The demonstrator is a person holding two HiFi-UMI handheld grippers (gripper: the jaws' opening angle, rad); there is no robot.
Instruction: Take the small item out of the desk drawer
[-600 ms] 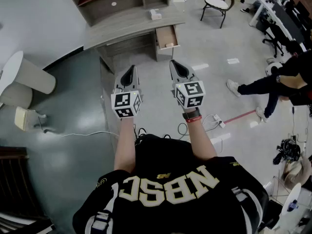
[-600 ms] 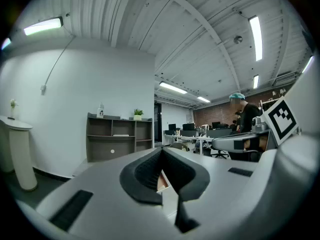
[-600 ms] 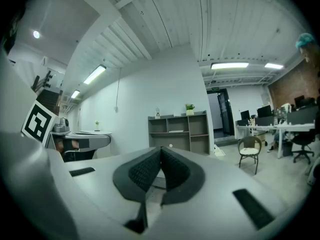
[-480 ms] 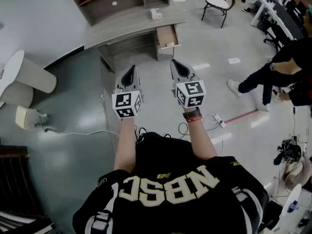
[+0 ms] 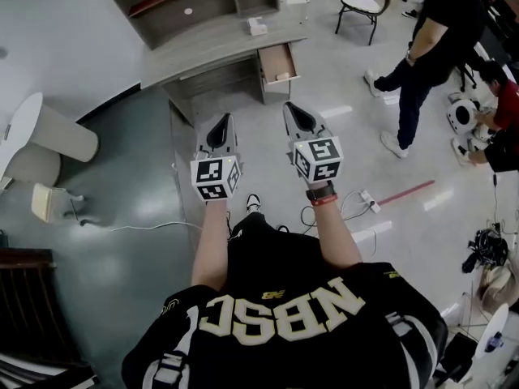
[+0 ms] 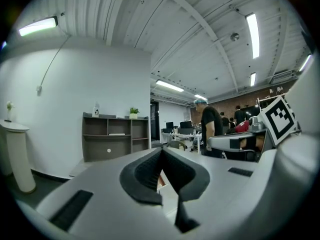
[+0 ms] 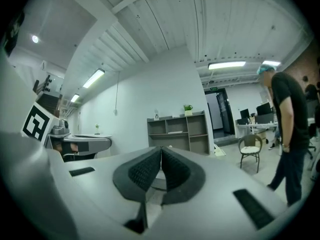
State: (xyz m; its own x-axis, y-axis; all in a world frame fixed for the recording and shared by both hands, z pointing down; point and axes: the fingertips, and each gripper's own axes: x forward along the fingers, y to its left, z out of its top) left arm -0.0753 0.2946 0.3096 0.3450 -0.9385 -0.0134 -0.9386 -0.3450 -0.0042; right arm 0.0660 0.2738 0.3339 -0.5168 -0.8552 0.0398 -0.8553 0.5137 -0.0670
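Note:
A grey desk (image 5: 219,40) with a shelf unit stands ahead in the head view. Its right drawer (image 5: 278,61) is pulled out, and a small pale item (image 5: 282,75) lies at the drawer's front. I hold both grippers in the air well short of the desk. My left gripper (image 5: 219,128) is shut with nothing between its pads, as the left gripper view (image 6: 161,151) shows. My right gripper (image 5: 298,115) is also shut and empty, its pads touching in the right gripper view (image 7: 161,151).
A person in black (image 5: 430,35) walks at the right. A chair (image 5: 359,2) stands right of the desk. A white round pedestal (image 5: 45,132) is at the left. Cables and a power strip (image 5: 366,203) lie on the floor near my feet.
The person in black at the right has stepped forward toward the chair. The desk has slid slightly up the view. Both grippers keep their pose, shut.

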